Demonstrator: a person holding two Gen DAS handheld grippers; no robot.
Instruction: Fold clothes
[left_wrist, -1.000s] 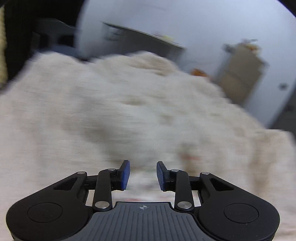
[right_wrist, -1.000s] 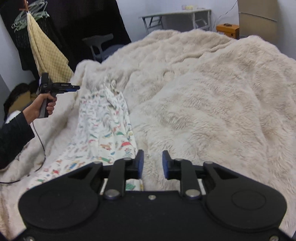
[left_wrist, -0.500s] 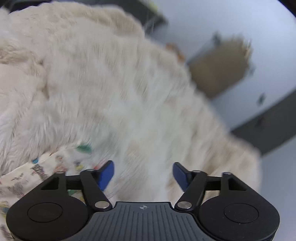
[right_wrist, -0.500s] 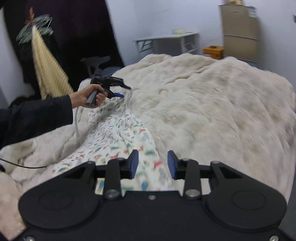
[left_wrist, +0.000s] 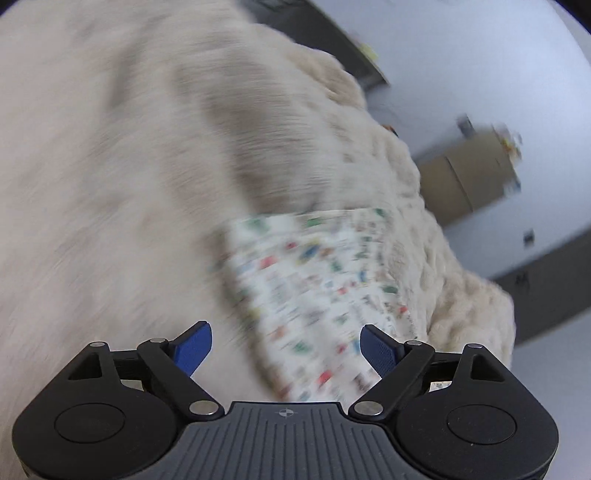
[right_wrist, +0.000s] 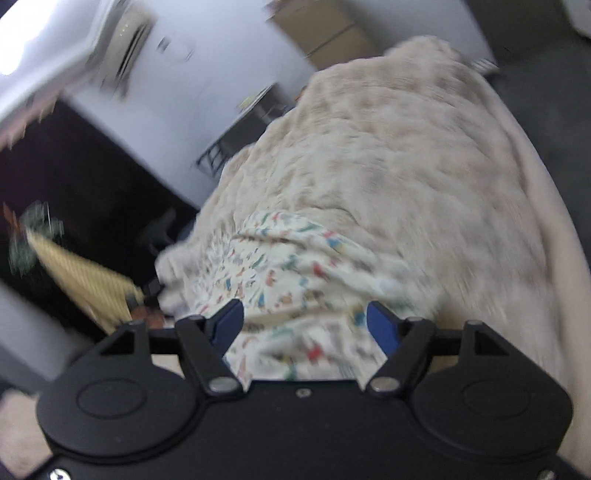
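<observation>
A white garment with a small colourful print (left_wrist: 314, 295) lies on a cream fluffy blanket (left_wrist: 110, 166). My left gripper (left_wrist: 286, 349) is open, its blue pads spread wide, just above the garment's near part. In the right wrist view the same garment (right_wrist: 291, 273) lies bunched on the blanket (right_wrist: 406, 177). My right gripper (right_wrist: 306, 325) is open and empty, its pads spread over the garment's near edge. Both views are blurred by motion.
A brown cabinet (left_wrist: 469, 173) stands against the pale wall beyond the bed. In the right wrist view a grey table (right_wrist: 243, 125) stands at the wall, and a yellow checked cloth (right_wrist: 85, 280) hangs at the left by dark clothing. The bed's right edge drops to a dark floor (right_wrist: 546, 74).
Both grippers have opened wider and swung over the printed garment. The left view turned from bare blanket to the garment. The right view tilted sharply and moved closer to the garment.
</observation>
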